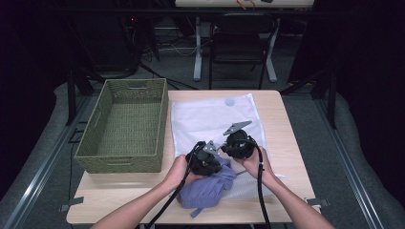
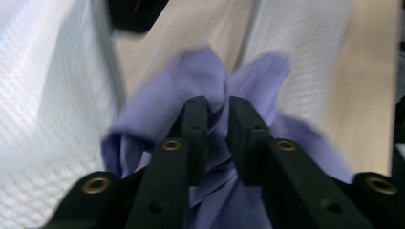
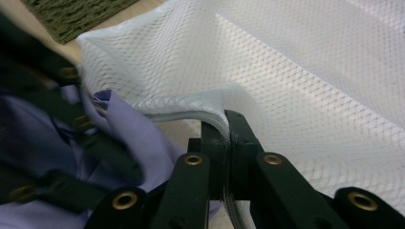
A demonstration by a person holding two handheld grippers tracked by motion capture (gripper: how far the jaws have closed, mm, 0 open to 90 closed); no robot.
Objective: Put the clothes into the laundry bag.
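While mesh bag [image 3: 305, 71] rim is clamped by right gripper [image 3: 228, 125], soft limp purple garment [image 2: 200, 81] is pinched, seemingly, in left gripper [image 2: 217, 107] narrow jaws; bunched fold best gripped.

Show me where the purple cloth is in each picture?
High view: the purple cloth lies bunched at the table's near edge, under the left gripper.
Left gripper view: it sits in the middle, pinched between the two black jaws.
Right gripper view: it is at the lower left, beside the opening of the white mesh bag.
Shared landmark: the white mesh bag, seen next to the cloth in all three views.
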